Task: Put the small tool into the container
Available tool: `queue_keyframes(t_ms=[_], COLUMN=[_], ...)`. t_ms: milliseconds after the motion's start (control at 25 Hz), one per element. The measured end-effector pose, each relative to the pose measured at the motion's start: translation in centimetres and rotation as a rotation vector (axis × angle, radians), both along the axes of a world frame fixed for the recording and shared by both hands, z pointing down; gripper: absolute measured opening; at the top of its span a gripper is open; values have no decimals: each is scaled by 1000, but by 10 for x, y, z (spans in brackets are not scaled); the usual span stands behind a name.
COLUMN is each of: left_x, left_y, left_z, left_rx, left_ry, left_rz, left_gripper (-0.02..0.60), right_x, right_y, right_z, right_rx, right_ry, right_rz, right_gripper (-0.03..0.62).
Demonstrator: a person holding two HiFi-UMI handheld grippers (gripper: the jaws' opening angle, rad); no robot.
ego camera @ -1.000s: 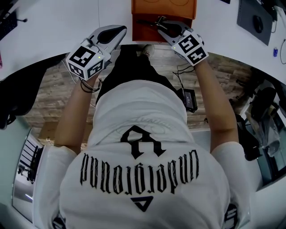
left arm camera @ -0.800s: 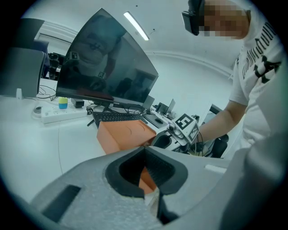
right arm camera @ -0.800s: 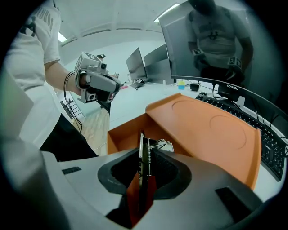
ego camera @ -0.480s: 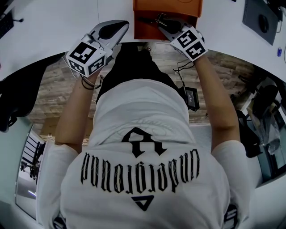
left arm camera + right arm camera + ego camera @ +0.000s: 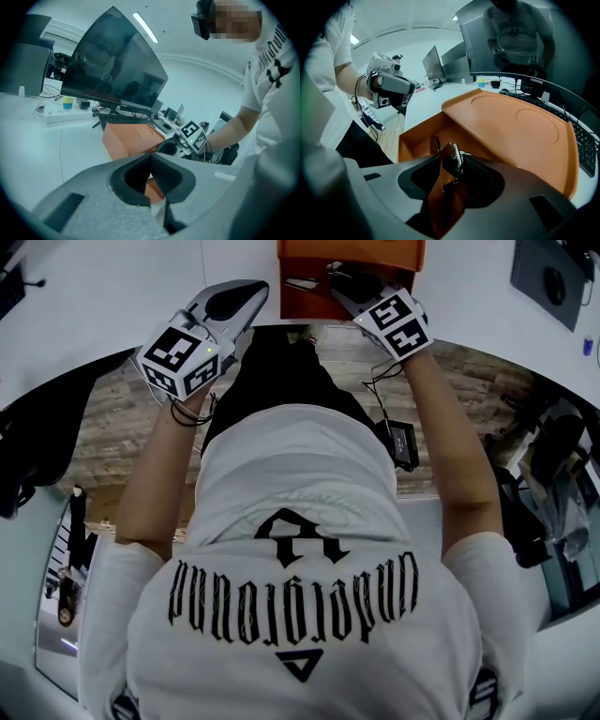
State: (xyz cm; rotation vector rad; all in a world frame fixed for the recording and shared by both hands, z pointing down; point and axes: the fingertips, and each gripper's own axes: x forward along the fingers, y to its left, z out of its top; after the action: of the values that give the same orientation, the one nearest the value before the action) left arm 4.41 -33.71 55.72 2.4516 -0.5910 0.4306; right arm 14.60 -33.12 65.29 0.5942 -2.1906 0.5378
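**Change noted.** The right tongs [image 5: 335, 284] had just been opening. We found them spread, tips dipped into the open end of the orange container [image 5: 309, 304]. The small tool [image 5: 453, 159] lay between them, and the pads stood clear of it as far as we could tell. We judged this to be the release: the tool was given up to the container, and only the withdrawal of the tongs remained.

**Item 1, orange container.** It stood at the near edge of the white counter [image 5: 112, 296], at the middle of its curved cut-out. The near end was an open compartment. The rest was covered by a flat top with two round impressions.

**Contents.** We logged the small tool in the open compartment, by the wall nearest the person, and saw nothing else there. What lay under the covered part we could not see.

**Item 2, small tool.** It was dark with a metal glint and a thin arm rising from it. We could not tell its exact kind.

**Item 3, left tongs [image 5: 255, 293].** They were pressed together and carried nothing, hanging over the counter's near edge just left of the container, apart from it.
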Motion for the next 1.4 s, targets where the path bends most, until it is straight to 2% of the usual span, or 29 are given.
queue_keyframes(t_ms=[200,480,880,1040,1400], left_x=[2,-15,7,3,-4], left_y=[5,5,40,45,59], left_z=[-1,-3,-46,-59,-119], left_rx=[2,27,104,143,264], left_ry=[1,7,31,33,56], left_rz=[2,-6,-29,-49,-80], left_gripper=[14,14,14,14,14], right_x=[4,0,28,29,22], right_y=[-4,-16,12,17,32], right_z=[-4,-23,-87,-112,-198], right_rx=[25,79,209,277,438], right_ry=[13,4,-37,-52,-149], right_rz=[41,111,161,163,182], right_gripper=[160,164,163,160,102])
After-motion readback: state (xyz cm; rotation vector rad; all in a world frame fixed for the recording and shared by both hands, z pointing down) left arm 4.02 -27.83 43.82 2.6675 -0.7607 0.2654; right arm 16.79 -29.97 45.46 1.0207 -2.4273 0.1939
